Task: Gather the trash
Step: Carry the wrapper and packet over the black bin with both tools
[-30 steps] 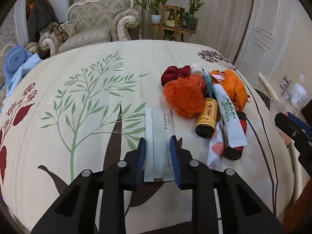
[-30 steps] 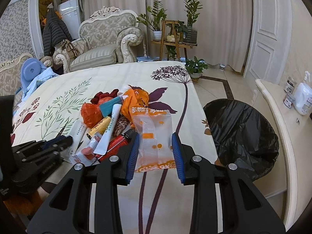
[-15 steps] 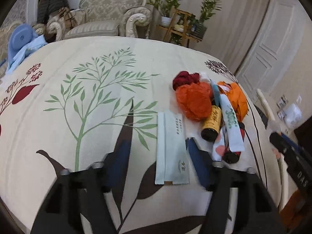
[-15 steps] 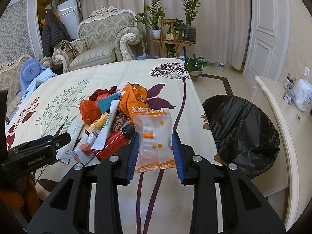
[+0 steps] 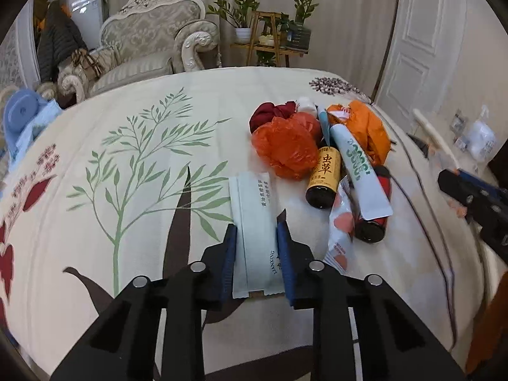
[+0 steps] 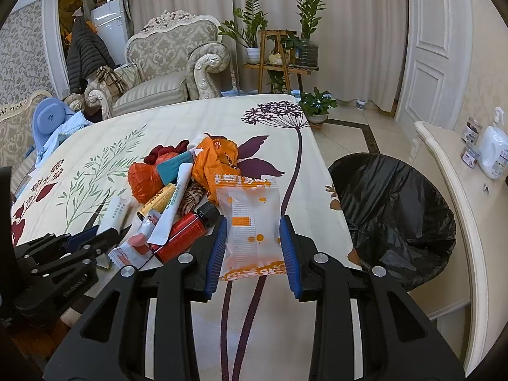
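Left gripper (image 5: 256, 247): jaws have just been closing, and a pale green sachet (image 5: 255, 222) is now pinched between the blue pads by its long edges. The sachet lies lengthwise along the fingers, its far end projecting ahead of the tips toward the trash pile. The lengthwise hold is judged to keep the flat packet from folding or slipping when lifted.

Right gripper (image 6: 253, 247): jaws set narrow and closed on a clear wrapper with orange print (image 6: 250, 222), held upright between the pads, its lower printed edge near the finger roots. The wrapper appears raised off the bedspread (image 6: 177, 120), so this item is judged ready for transfer.

Ahead and left of the right gripper the remaining trash is heaped: a red bottle with black cap (image 6: 185, 233) nearest, a white tube (image 6: 173, 203) lying across it, a yellow-labelled bottle (image 6: 157, 201), crumpled orange bags (image 6: 216, 158) behind. The black-lined bin (image 6: 397, 219) is on the floor to the right of the right gripper, beside the bed edge, mouth open. It is near enough that a swing to the right would probably reach it.

Risk noted: thin film wrappers could slide out of a light pinch.
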Available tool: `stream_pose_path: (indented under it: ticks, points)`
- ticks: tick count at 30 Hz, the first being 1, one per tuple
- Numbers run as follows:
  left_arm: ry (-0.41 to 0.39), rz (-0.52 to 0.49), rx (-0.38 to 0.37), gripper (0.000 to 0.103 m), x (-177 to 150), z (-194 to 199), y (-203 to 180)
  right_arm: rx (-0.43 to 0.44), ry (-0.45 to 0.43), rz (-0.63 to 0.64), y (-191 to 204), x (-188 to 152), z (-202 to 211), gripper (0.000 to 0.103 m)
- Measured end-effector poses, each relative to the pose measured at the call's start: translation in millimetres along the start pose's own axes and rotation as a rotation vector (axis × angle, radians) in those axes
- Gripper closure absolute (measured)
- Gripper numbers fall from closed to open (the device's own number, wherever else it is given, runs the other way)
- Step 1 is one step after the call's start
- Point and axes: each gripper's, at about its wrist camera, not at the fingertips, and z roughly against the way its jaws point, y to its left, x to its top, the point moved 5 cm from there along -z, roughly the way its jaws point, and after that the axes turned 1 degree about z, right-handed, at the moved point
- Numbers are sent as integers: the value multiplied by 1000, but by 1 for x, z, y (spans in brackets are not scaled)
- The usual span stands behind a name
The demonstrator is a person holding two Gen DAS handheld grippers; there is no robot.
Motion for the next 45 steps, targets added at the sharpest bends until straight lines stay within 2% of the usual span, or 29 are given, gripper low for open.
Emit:
stream_pose_path:
  ticks: [4,9,17,26,33,45]
  points:
    - [-45,53,-14,78,2,11,8,-2,-7,-1,-1,1,1,70]
    - [-107,73,-21,78,10,30,5,-16,-28,-13,-7,4,8,70]
    - [-244,5,-62,78,32,54,-42,-82,-59,-63,-41,11,15,70]
    - [-275,-56,-162,78,56,37,-110,-243,-119,-122,-103,22,23,70]
    - [-287,-124,-215,78,64,23,-158,-285,-119,-172,-143,25,18,70]
    - [-248,-177,-230,77,83,-8,-199,-317,-100,-218,-182,34,-10,70]
